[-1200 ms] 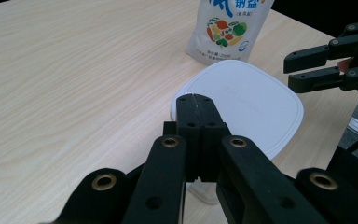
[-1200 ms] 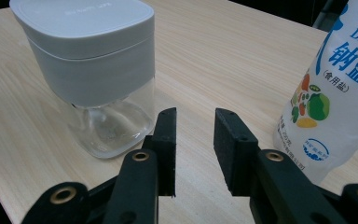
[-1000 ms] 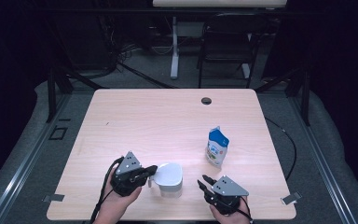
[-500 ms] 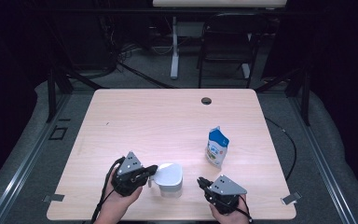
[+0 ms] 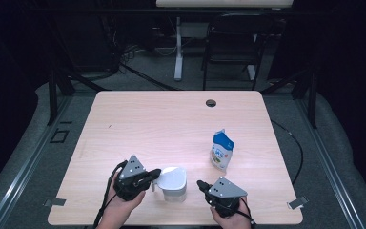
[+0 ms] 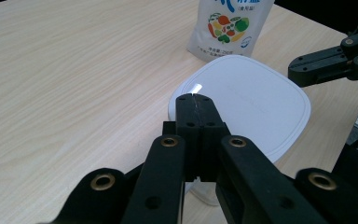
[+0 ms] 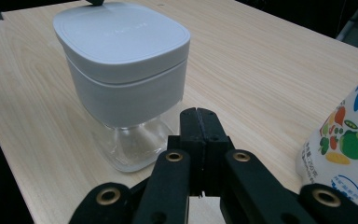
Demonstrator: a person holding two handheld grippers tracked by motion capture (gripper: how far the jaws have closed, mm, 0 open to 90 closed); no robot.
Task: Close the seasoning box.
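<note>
White-lidded container (image 5: 174,182), near edge of tabletop (image 5: 171,124): left gripper (image 5: 153,175) closed at lid rim; right gripper (image 5: 201,184) fingers just closed empty beside it; grasp pending.

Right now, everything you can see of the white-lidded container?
The container stands upright near the table's front edge, between the two grippers. It has a white, rounded-square lid, a matching white matte upper body, plastic by the look, and a narrower clear base that seems empty. The lid is on. The shut left gripper sits at its lid edge; contact is unclear. The pouch stands apart.
</note>
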